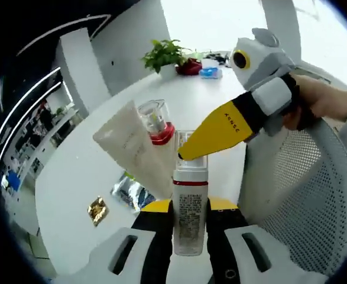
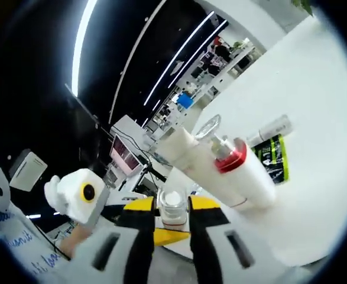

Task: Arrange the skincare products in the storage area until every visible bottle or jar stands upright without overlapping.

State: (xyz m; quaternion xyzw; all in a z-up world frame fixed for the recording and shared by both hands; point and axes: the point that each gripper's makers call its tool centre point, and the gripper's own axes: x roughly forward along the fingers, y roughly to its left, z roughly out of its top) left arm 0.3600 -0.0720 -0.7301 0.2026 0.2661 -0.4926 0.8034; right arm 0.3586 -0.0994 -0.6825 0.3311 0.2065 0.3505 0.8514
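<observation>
My left gripper [image 1: 190, 205] is shut on a white bottle [image 1: 190, 234] with a red band, held upright between its yellow pads. My right gripper [image 1: 184, 154] comes in from the right, and its yellow jaws meet the bottle's clear cap [image 1: 194, 167]. In the right gripper view that cap [image 2: 173, 214] sits between my right gripper's [image 2: 173, 204] closed jaws. Behind, a cream tube [image 1: 132, 148] leans against a red-collared pump bottle [image 1: 155, 121]. Both also appear in the right gripper view: the pump bottle [image 2: 238, 171] and the tube [image 2: 182, 145].
On the white round table [image 1: 78, 171] lie a foil sachet [image 1: 132, 192], a gold packet [image 1: 97, 210], a green-black sachet [image 2: 275, 157] and a small tube [image 2: 271, 130]. A potted plant [image 1: 164, 54] stands at the far edge. A mesh chair [image 1: 303, 189] is at the right, and a hand [image 1: 324, 100] holds the right gripper.
</observation>
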